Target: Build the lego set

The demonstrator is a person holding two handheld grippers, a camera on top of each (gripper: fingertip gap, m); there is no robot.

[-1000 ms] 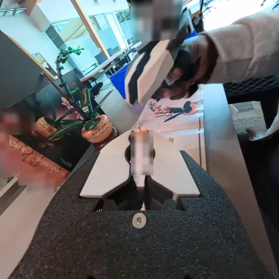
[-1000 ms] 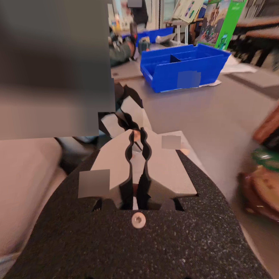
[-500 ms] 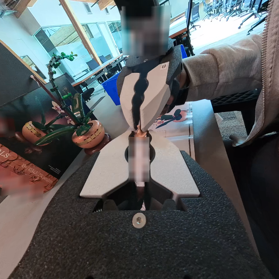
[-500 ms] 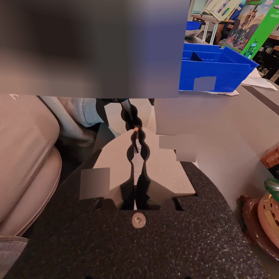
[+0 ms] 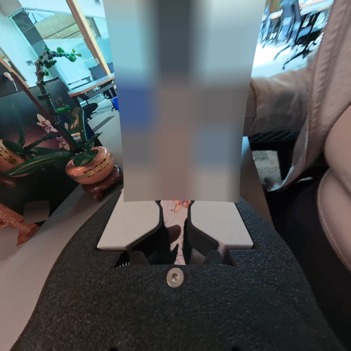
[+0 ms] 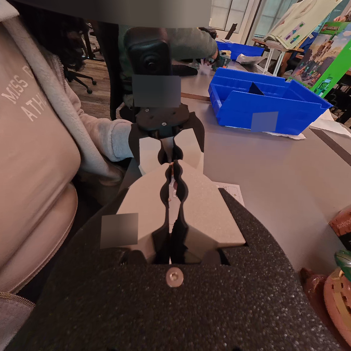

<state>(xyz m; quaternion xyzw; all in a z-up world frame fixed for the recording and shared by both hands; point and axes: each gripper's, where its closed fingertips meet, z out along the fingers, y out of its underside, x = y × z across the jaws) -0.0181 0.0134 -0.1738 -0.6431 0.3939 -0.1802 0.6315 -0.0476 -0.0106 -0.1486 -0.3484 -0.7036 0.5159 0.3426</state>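
In the right wrist view my right gripper (image 6: 172, 165) is shut on a small tan lego piece (image 6: 171, 169) at its tips. My left gripper (image 6: 169, 158) faces it tip to tip, above the table edge, shut on a slim pale piece (image 6: 167, 146). The two held pieces meet at the tips. In the left wrist view a blur patch hides the left tips; only the white fingers (image 5: 133, 224) show. The built lego orchid in its pink pot (image 5: 89, 165) stands to the left, and also shows in the right wrist view (image 6: 338, 296).
The open instruction booklet (image 6: 229, 191) lies under the grippers on the grey table (image 6: 266, 171). A blue bin (image 6: 266, 106) stands at the back, with a green lego box (image 6: 322, 57) behind it. The dark orchid box (image 5: 28, 133) stands behind the pot. A person's beige hoodie (image 6: 28, 152) is close by.
The right gripper came down from above the booklet and met the left gripper's tips. Both have stayed shut and now press tip to tip, closer to the person's body.
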